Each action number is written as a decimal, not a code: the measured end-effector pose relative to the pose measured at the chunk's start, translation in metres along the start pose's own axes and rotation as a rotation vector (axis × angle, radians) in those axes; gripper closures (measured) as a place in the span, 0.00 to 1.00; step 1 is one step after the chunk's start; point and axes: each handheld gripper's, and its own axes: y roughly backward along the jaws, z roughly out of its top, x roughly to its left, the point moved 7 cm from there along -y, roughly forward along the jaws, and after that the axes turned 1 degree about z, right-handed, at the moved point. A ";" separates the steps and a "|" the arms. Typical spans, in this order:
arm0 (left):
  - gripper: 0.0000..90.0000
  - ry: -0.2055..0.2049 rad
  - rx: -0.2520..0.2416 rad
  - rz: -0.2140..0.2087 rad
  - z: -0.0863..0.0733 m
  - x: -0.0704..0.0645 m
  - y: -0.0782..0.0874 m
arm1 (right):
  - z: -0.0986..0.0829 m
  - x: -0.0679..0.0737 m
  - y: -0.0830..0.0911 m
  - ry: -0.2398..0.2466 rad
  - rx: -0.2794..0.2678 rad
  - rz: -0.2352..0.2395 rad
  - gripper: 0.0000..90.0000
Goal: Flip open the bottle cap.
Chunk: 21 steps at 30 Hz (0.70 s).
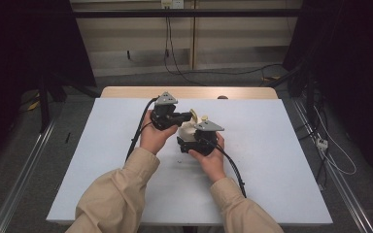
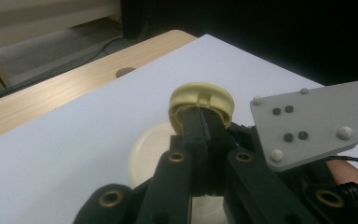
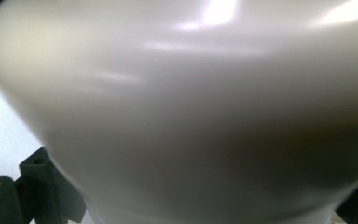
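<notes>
Gripped between the left gripper (image 2: 204, 122)'s closed jaws, a yellowish round lid (image 2: 201, 100) sits at centre frame above a cream container (image 2: 144, 156). At the middle of the white table (image 1: 272, 160), the right gripper (image 1: 190, 143) presses against the container's glossy wall; whether its jaws clamp it cannot be told. The container's contents are hidden.
</notes>
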 end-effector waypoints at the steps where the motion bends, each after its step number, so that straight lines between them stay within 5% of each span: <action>1: 1.00 0.000 0.000 0.000 0.000 0.000 0.000 | 0.000 0.000 0.000 -0.001 0.001 0.001 0.04; 21: 1.00 -0.010 0.010 0.002 0.004 -0.001 -0.006 | 0.000 0.000 0.000 0.000 0.001 -0.002 0.04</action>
